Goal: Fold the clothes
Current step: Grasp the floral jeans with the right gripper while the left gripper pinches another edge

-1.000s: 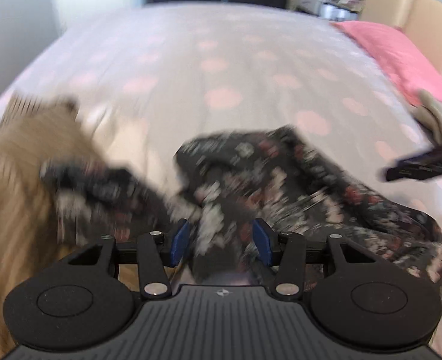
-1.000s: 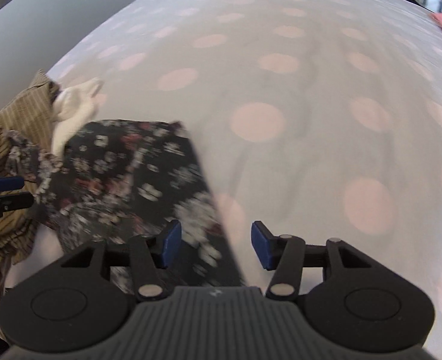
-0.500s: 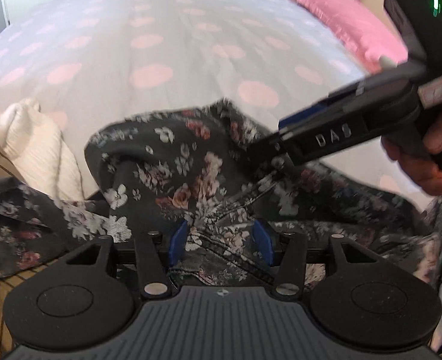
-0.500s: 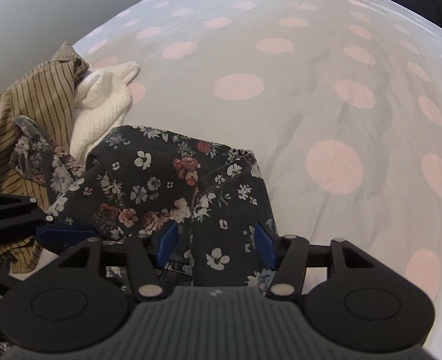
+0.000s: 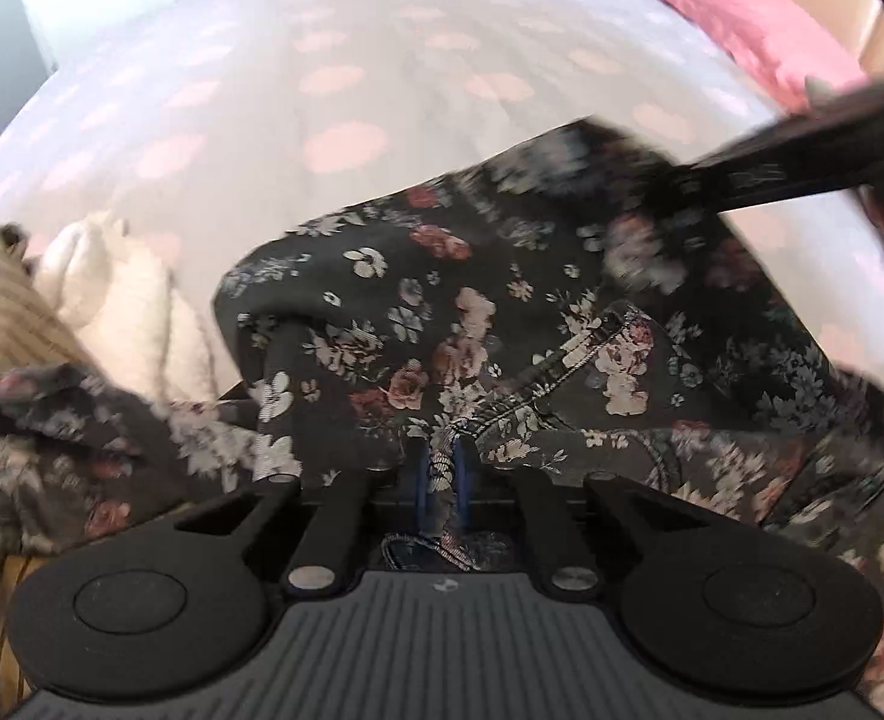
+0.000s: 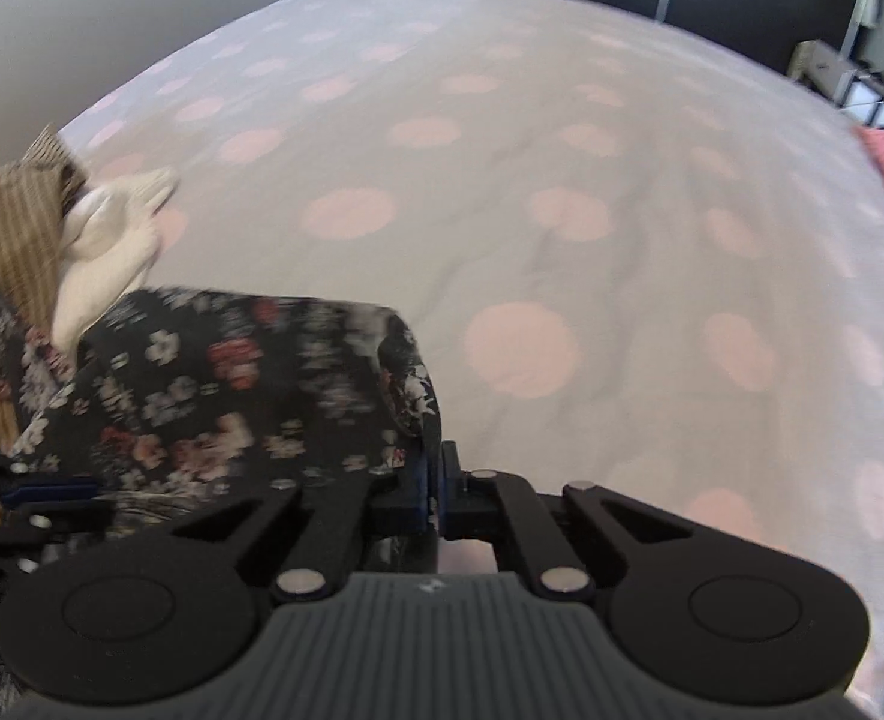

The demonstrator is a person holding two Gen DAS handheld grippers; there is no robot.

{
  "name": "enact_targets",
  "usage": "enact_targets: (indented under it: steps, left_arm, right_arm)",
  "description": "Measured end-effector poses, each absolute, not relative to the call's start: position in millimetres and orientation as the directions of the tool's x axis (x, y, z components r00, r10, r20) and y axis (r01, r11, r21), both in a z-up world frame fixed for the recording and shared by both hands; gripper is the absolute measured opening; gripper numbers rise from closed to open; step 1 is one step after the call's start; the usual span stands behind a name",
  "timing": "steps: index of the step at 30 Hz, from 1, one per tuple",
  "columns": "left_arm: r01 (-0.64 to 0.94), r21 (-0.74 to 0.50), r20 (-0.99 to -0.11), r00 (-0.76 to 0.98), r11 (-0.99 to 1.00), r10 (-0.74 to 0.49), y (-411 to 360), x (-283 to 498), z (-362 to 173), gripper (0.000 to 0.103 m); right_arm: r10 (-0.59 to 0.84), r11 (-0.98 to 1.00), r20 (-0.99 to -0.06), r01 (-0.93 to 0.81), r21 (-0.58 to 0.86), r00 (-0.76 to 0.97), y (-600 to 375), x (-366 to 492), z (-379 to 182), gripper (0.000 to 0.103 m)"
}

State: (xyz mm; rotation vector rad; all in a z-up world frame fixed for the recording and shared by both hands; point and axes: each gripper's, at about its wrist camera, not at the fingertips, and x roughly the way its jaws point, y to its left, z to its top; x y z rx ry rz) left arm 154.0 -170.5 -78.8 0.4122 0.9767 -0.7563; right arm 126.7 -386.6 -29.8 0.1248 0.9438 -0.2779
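Observation:
A dark floral garment (image 5: pixel 502 312) lies bunched on the bed's near side. My left gripper (image 5: pixel 440 471) is shut on a stitched edge of it, fabric pinched between the blue pads. In the right wrist view the same floral garment (image 6: pixel 214 384) hangs to the left, and my right gripper (image 6: pixel 432 483) is shut on its right edge. The right gripper (image 5: pixel 802 150) also shows blurred at the upper right of the left wrist view, on the cloth's far corner. The left gripper's tip (image 6: pixel 40 489) appears at the left edge of the right wrist view.
The bed sheet (image 6: pixel 502 210) is pale with pink dots. A cream knit (image 5: pixel 118 300) and a brown striped garment (image 6: pixel 16 222) are piled at the left. A pink pillow (image 5: pixel 754 24) and a beige headboard (image 5: pixel 850 12) lie far right.
Both grippers have gone from open to shut on the floral garment. The right gripper has pulled its edge away to the right, spreading the cloth.

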Motion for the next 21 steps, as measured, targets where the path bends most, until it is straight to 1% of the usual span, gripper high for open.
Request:
enact_targets:
  steps: [3,6,11,13,15,18,21]
  left_arm:
    - [0.73,0.009,-0.824,0.393,0.683,-0.408,-161.2,142.4,-59.2,0.005]
    - [0.709,0.028,-0.769,0.466,0.705,-0.438,-153.9,132.3,-33.2,0.005]
    - [0.683,0.036,-0.64,0.577,0.729,-0.508,-140.1,115.1,15.0,0.005]
    - [0.688,0.067,-0.608,0.602,0.722,-0.517,-138.6,106.3,25.8,0.005]
    - [0.709,0.054,-0.625,0.573,0.704,-0.529,-134.8,103.6,29.5,0.005]
    - [0.741,0.06,-0.699,0.51,0.669,-0.501,-130.2,90.5,9.6,0.005]
    - [0.772,0.065,-0.769,0.443,0.632,-0.462,-125.7,76.7,-11.9,0.005]
  right_arm:
    - [-0.258,0.93,-0.779,0.365,-0.04,0.572,-406.5,94.0,-7.1,0.003]
    - [-0.335,0.897,-0.737,0.439,-0.059,0.586,-423.4,59.9,17.5,0.003]
    - [-0.348,0.874,-0.704,0.486,-0.005,0.619,-426.5,5.2,50.2,0.003]
    - [-0.343,0.881,-0.714,0.472,-0.02,0.61,-412.8,-8.1,53.1,0.003]
    - [-0.326,0.893,-0.738,0.449,-0.036,0.591,-397.3,-19.3,49.5,0.003]
    - [-0.278,0.902,-0.795,0.431,-0.022,0.54,-380.0,-38.6,33.7,0.003]
    - [-0.198,0.906,-0.862,0.422,0.021,0.467,-368.4,-58.0,5.8,0.003]
